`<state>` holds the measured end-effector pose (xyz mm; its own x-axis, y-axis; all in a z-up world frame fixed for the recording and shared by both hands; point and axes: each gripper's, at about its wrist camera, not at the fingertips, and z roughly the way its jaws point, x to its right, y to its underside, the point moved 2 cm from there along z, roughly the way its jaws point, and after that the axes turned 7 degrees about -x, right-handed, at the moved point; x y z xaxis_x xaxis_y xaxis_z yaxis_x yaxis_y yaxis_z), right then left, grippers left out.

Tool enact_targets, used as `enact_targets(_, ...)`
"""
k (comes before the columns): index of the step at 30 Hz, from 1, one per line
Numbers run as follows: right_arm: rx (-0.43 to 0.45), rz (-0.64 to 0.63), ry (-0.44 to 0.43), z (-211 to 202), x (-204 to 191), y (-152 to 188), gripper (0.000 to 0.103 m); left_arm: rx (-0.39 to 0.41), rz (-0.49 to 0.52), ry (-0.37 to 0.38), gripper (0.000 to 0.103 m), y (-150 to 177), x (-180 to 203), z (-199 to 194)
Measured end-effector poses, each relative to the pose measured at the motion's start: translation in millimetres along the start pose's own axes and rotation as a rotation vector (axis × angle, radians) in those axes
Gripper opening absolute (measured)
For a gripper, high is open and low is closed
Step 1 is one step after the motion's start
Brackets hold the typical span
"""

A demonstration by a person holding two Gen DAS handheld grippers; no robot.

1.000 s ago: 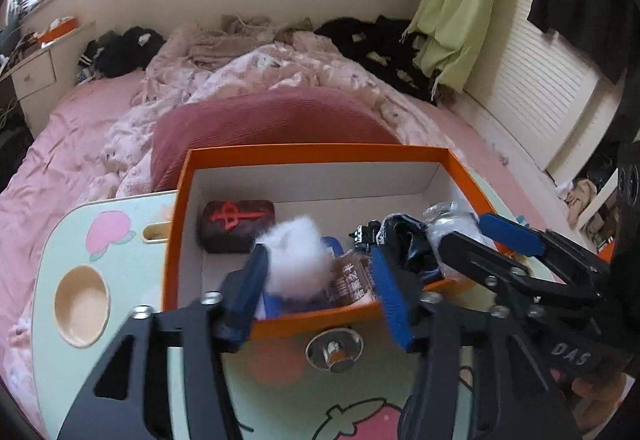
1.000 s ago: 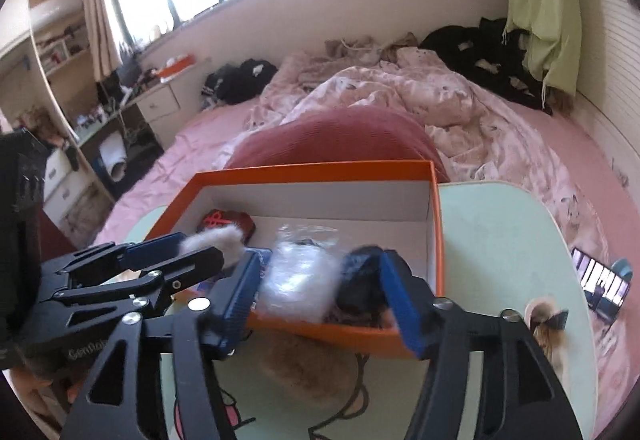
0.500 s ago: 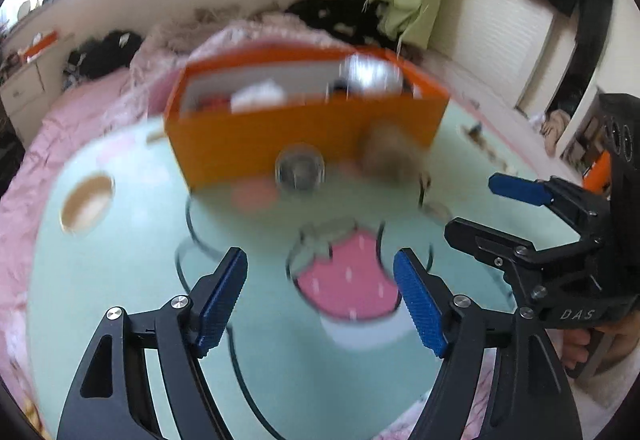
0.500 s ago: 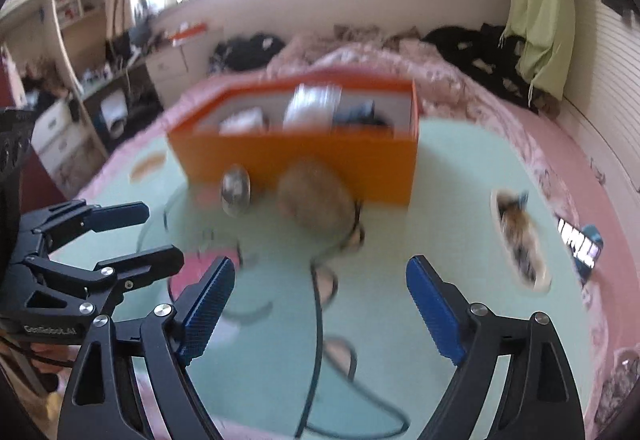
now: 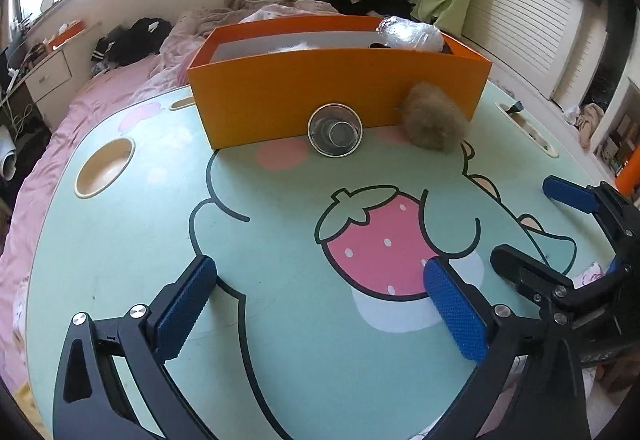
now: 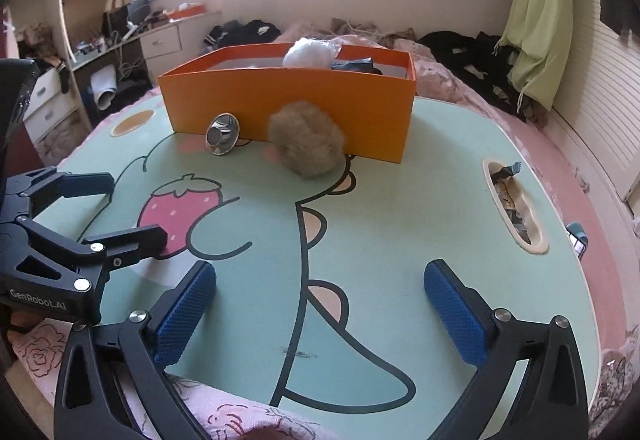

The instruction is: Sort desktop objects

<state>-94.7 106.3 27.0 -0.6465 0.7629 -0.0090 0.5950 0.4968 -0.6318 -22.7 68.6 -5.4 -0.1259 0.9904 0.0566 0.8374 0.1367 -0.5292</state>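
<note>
My left claw (image 5: 320, 294) and right claw (image 6: 320, 298): jaws on both are opening, wide apart, nothing between the blue pads, each hanging over the near part of the table (image 5: 120, 260). In my left view the right claw sits at the right edge; in my right view the left claw sits at the left edge.

Orange box (image 5: 340, 96) stands at the far side of the table. A clear plastic bag (image 5: 412, 36) and a dark item (image 6: 356, 65) poke above its rim; something white shows inside too, can't tell what.

Still outside the box: a metal cup (image 5: 335, 130) on its side, mouth toward me, touching the box's front wall; a brown fluffy ball (image 5: 434, 118) just right of it, also against the wall. They lie near each other, apart.

Bare tabletop between my claws and both items. Round cup recess (image 5: 105, 167) at the table's left, a slot (image 6: 514, 206) at the right with small bits in it. Bed (image 5: 100, 88) with heaped clothes behind the box.
</note>
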Motion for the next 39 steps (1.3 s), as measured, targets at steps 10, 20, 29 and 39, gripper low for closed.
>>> enact_targets(10, 0.0, 0.0, 0.0, 0.3, -0.2, 0.1, 0.103, 0.0, 0.004, 0.001, 0.103, -0.2, 0.0, 0.1)
enact_targets(20, 0.0, 0.002, -0.004, -1.4, -1.2, -3.1, 0.103, -0.001, 0.006, 0.002, 0.103, 0.0, 0.2, 0.5)
enact_targets(29, 0.004, 0.027, 0.026, -0.7, 2.7, -3.2, 0.103, -0.001, 0.008, 0.004, 0.103, -0.4, 0.0, 0.4)
enact_targets(39, 0.003, 0.026, 0.023, 0.5, 4.1, -4.9, 0.103, -0.001, 0.012, 0.005, 0.103, -0.7, 0.2, 0.3)
